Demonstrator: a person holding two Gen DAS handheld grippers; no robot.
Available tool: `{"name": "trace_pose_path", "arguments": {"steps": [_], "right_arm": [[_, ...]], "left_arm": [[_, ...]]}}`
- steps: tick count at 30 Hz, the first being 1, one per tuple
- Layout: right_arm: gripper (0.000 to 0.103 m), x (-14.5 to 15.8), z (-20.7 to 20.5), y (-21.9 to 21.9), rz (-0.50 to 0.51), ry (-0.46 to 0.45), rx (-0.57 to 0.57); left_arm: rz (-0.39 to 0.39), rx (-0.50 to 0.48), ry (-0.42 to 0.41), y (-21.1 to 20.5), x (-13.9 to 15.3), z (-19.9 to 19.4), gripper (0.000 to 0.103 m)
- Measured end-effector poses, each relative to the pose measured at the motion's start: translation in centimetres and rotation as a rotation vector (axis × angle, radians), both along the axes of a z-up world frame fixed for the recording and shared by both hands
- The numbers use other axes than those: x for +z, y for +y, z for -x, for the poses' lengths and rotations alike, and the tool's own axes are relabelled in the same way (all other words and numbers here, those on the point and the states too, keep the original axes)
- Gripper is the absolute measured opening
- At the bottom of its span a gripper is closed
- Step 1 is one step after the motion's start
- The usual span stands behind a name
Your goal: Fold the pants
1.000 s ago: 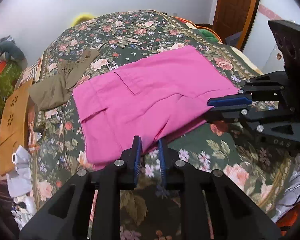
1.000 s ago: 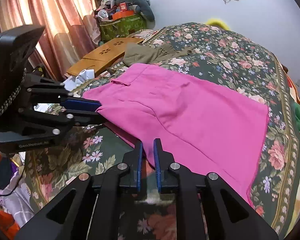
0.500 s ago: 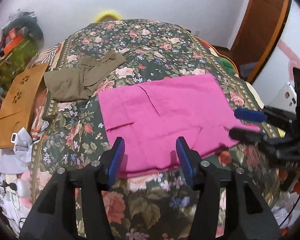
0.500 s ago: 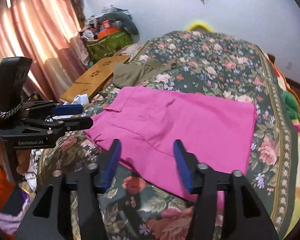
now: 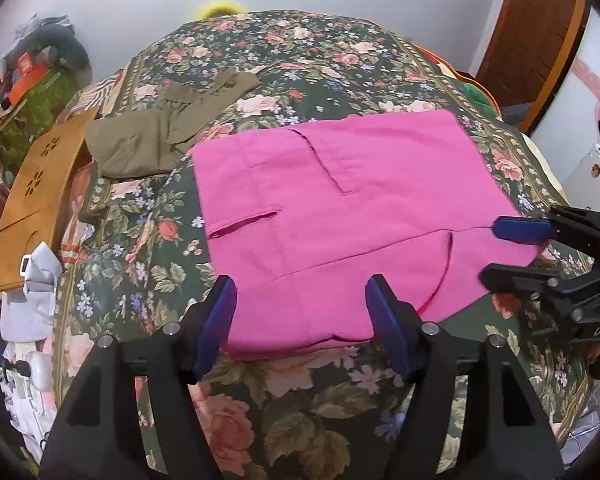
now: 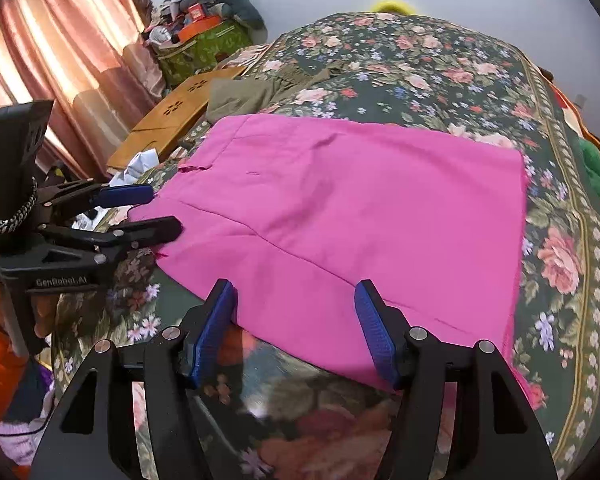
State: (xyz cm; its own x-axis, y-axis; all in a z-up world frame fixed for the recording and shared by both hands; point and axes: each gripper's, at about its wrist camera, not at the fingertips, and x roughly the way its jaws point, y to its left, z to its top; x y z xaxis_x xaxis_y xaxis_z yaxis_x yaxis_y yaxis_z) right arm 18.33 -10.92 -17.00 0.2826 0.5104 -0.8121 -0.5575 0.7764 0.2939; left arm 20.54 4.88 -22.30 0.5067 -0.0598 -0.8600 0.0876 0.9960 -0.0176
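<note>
Both of my grippers have let go of the pink pants point(image 5: 340, 216) in the last second: a second ago each pair of fingers was pinched together at the near edge of the cloth, and now the left gripper point(image 5: 302, 322) and the right gripper point(image 6: 296, 326) stand wide apart, empty, and pulled back toward me. The pants lie flat on the flowered bedspread point(image 5: 300, 52), doubled over into a broad rectangle, with one fold line running across the near half and a pocket slit showing toward the left. Near edge and corners sit neatly, nothing bunched that I can see. I read this as one fold laid down and released; the shape is wide, so I judge another fold, side over side, is probably due. Beyond the pants, an olive garment point(image 5: 156, 136) lies well apart on the left, beside a wooden board point(image 5: 32, 196) at the bed's edge.
</note>
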Motion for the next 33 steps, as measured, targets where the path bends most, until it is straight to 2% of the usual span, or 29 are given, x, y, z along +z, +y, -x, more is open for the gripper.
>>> {"name": "trace_pose_path", "arguments": {"steps": [5,9,11,20,22,25,29,33], "right_arm": [[0.059,-0.3,0.1,-2.0,-0.019,0.024,-0.050],[0.059,-0.5,0.4,-3.8,-0.029,0.048,-0.089],[0.059,-0.6,0.5,-4.5,-0.023,0.050,-0.106],[0.058,-1.4,0.9,-7.8,0.030,0.064,-0.167],[0.054,-1.5,0.9,-8.5,0.038,0.069,-0.182],[0.054,-1.6,0.9,-9.2,0.052,0.074,-0.200],[0.056,-1.0,0.8,-9.8,0.040,0.097,-0.207],[0.056,0.8,0.2,-10.3,0.025,0.043,-0.223]], "left_arm": [[-0.003,0.043,-0.001,1.5,-0.2,0.6,0.071],[0.101,0.077,0.022,3.2,-0.8,1.1,0.073],[0.109,0.080,0.021,3.3,-0.8,1.3,0.073],[0.042,0.070,-0.009,2.6,-0.6,1.6,0.076],[0.042,0.070,-0.008,2.6,-0.6,1.7,0.076],[0.051,0.071,0.001,2.7,-0.5,1.6,0.076],[0.054,0.074,0.002,3.0,0.6,1.5,0.076],[0.016,0.079,-0.045,3.2,2.4,1.0,0.076]]}}
